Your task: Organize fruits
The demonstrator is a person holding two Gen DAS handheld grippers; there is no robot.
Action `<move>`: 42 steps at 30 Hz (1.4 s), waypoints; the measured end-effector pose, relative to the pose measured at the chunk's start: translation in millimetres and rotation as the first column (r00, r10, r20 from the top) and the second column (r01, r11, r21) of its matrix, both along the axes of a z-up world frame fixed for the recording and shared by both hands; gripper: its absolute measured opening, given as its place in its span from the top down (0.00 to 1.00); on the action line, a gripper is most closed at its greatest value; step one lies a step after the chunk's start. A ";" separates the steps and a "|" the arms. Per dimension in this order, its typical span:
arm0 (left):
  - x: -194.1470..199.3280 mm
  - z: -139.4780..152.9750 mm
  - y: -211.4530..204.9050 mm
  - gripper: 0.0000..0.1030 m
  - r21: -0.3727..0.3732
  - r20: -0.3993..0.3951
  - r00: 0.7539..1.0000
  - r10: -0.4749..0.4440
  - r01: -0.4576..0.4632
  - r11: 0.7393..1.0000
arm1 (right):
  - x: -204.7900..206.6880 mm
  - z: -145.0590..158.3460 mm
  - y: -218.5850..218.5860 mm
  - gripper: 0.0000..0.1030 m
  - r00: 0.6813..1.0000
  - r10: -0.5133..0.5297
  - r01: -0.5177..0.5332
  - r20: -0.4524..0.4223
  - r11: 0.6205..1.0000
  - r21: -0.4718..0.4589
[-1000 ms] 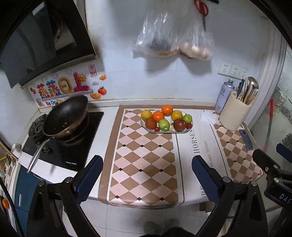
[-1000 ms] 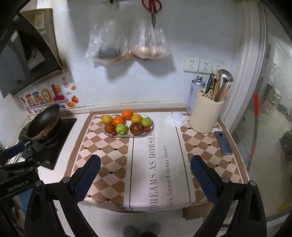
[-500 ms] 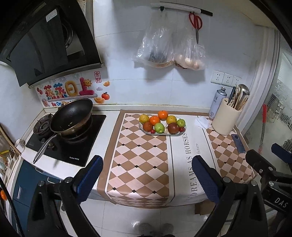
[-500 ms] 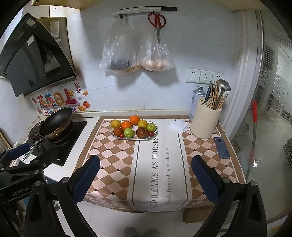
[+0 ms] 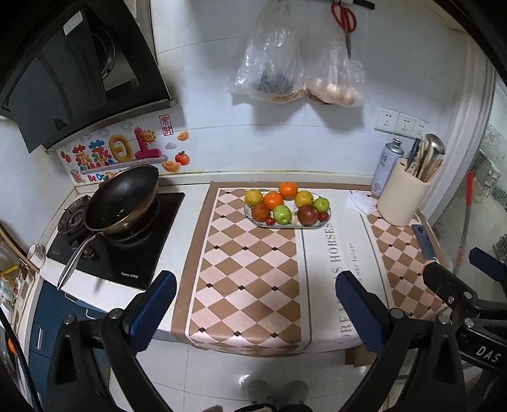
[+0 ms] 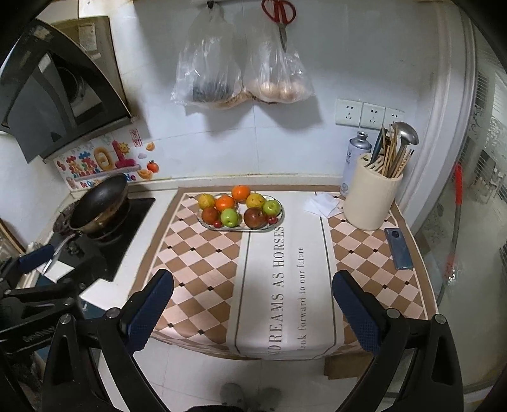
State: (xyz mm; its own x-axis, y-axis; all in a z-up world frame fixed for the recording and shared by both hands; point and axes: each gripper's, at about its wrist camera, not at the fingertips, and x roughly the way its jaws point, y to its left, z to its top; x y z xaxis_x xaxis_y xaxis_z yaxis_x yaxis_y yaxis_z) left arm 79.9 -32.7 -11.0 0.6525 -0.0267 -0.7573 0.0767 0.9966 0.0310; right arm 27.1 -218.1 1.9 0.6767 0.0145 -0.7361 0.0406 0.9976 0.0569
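Note:
An oval plate (image 5: 312,224) (image 6: 276,218) at the back of the counter mat holds several fruits: oranges (image 5: 272,200) (image 6: 224,202), yellow citrus (image 5: 253,197), green apples (image 5: 282,214) (image 6: 229,217), a dark red apple (image 5: 307,214) (image 6: 255,217) and small red cherries. My left gripper (image 5: 255,299) is open and empty, well back from the counter's front edge. My right gripper (image 6: 253,296) is open and empty too, at a similar distance. The right gripper also shows in the left wrist view (image 5: 469,285), and the left one in the right wrist view (image 6: 31,275).
A black wok (image 5: 123,198) sits on the stove at the left. A cream utensil holder (image 6: 372,196), a spray can (image 6: 356,158), a folded tissue (image 6: 323,204) and a phone (image 6: 398,248) are at the right. Bags and scissors (image 6: 279,19) hang on the wall.
Both grippers have pulled back and up from the counter, so the plate looks smaller and more of the wall and floor shows. Nothing on the counter moved.

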 end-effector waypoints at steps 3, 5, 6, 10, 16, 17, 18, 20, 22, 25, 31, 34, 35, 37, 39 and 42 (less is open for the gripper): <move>10.4 -3.9 1.6 0.00 0.003 -0.012 1.000 0.010 -0.010 1.000 | 17.2 -6.1 -2.8 0.01 1.000 -0.002 0.002 -0.020 1.000 -0.012; 17.2 -8.0 2.1 0.00 0.005 -0.025 1.000 0.019 -0.019 1.000 | 27.1 -11.7 -4.6 0.01 0.999 -0.002 0.001 -0.039 1.000 -0.010; 19.6 -9.2 2.9 0.00 0.002 -0.029 0.999 0.022 -0.022 1.000 | 31.7 -13.9 -5.4 0.01 0.999 -0.001 0.000 -0.049 1.000 -0.012; 31.0 -18.2 2.9 0.00 0.005 -0.055 0.998 0.037 -0.037 0.999 | 48.4 -24.9 -7.6 0.01 0.996 0.005 -0.007 -0.086 1.000 -0.017; 39.0 -28.0 3.9 0.00 0.012 -0.077 0.996 0.053 -0.052 0.999 | 58.7 -41.5 -7.4 0.01 0.991 0.011 -0.013 -0.132 1.000 -0.018; 40.5 -28.6 4.0 0.00 0.015 -0.079 0.995 0.054 -0.053 0.999 | 59.8 -43.7 -7.4 0.01 0.991 0.012 -0.014 -0.137 1.000 -0.016; 41.3 -29.3 4.1 0.00 0.016 -0.082 0.995 0.054 -0.053 0.998 | 59.8 -44.8 -7.2 0.01 0.990 0.012 -0.014 -0.140 1.000 -0.016; 41.7 -30.5 5.1 0.00 0.015 -0.085 0.995 0.054 -0.053 0.998 | 61.0 -46.6 -7.5 0.01 0.989 0.010 -0.013 -0.148 1.000 -0.018; 41.7 -31.2 5.4 0.00 0.013 -0.085 0.995 0.052 -0.051 0.999 | 61.4 -47.3 -8.4 0.01 0.988 0.007 -0.010 -0.152 1.000 -0.017; 41.6 -31.5 5.5 0.00 0.014 -0.089 0.995 0.052 -0.051 0.999 | 62.6 -47.2 -9.5 0.01 0.988 0.004 -0.007 -0.152 1.000 -0.019; 39.8 -32.5 6.2 0.00 0.009 -0.088 0.995 0.053 -0.052 0.999 | 62.8 -46.2 -10.2 0.01 0.988 0.005 -0.008 -0.151 1.000 -0.022; 40.0 -32.4 6.5 0.00 0.012 -0.087 0.995 0.053 -0.052 0.999 | 63.8 -45.4 -10.1 0.01 0.988 0.008 -0.011 -0.153 1.000 -0.018; 39.7 -32.3 6.3 0.00 0.014 -0.086 0.995 0.054 -0.053 0.999 | 64.0 -45.1 -10.0 0.01 0.988 0.009 -0.012 -0.152 1.000 -0.018; 39.3 -32.2 6.1 0.00 0.017 -0.086 0.995 0.055 -0.054 0.998 | 64.8 -44.4 -9.7 0.01 0.989 0.012 -0.015 -0.150 1.000 -0.018; 38.8 -31.6 6.4 0.00 0.019 -0.082 0.995 0.055 -0.054 0.998 | 65.4 -43.3 -8.9 0.01 0.989 0.015 -0.018 -0.148 1.000 -0.018; 39.3 -31.4 7.5 0.00 0.022 -0.082 0.995 0.059 -0.057 0.998 | 66.6 -43.1 -8.3 0.01 0.989 0.017 -0.020 -0.149 1.000 -0.018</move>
State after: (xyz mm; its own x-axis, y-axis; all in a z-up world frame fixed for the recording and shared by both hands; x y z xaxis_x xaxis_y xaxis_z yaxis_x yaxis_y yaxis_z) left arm 119.1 -25.2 -42.4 0.5881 0.0251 -0.8084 0.0217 0.9987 0.0468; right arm 93.7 -226.4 -41.2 0.5597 0.0106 -0.8286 0.0284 0.9991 0.0320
